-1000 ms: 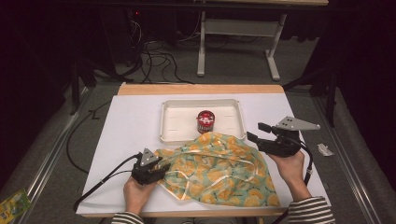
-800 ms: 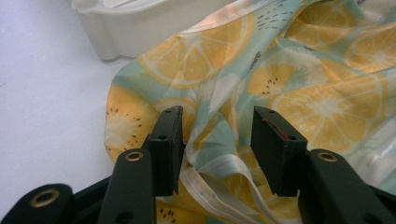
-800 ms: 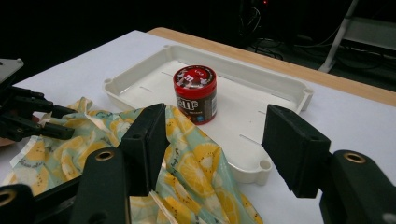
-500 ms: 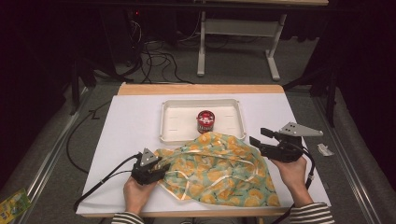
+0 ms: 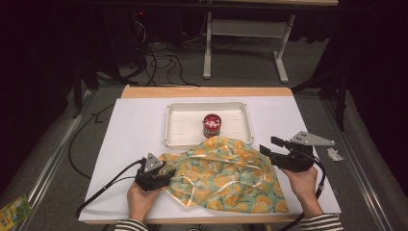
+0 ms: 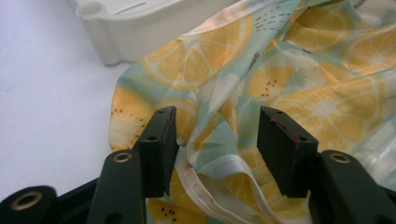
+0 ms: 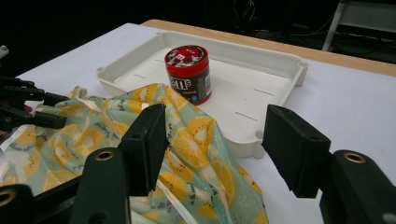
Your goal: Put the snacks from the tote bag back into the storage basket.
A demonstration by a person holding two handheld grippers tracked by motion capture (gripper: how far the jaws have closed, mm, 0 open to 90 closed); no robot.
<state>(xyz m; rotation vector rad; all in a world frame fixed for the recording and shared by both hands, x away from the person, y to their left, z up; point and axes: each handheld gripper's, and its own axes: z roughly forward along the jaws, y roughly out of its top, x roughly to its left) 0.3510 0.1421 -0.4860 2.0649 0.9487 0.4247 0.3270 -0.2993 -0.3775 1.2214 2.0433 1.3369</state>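
A thin cloth point(image 5: 226, 173) printed with yellow citrus slices on pale green lies crumpled on the near half of the table, its far edge draped over the front rim of a white tray point(image 5: 178, 139). A red-lidded candy jar point(image 5: 211, 125) stands upright in the tray. My left gripper point(image 5: 166, 174) lies low at the cloth's left edge. Its jaws have just been opening, and a fold with a white hem point(image 6: 205, 182) lies loose between them point(image 6: 215, 116). My right gripper point(image 5: 267, 145) hovers open over the cloth's right edge point(image 7: 187, 140), nothing between its jaws point(image 7: 215, 112).
White sheet point(image 5: 134, 125) covers the table, with a wooden strip point(image 5: 207, 91) along the far edge. Cables point(image 5: 159, 57) and a white table frame point(image 5: 245, 43) lie on the floor beyond. A paper scrap point(image 5: 333, 154) sits off the right side, a green packet point(image 5: 14, 211) at lower left.
My right gripper has sunk a little toward the cloth's right edge. The left hand, cloth, tray and jar stay where they were.
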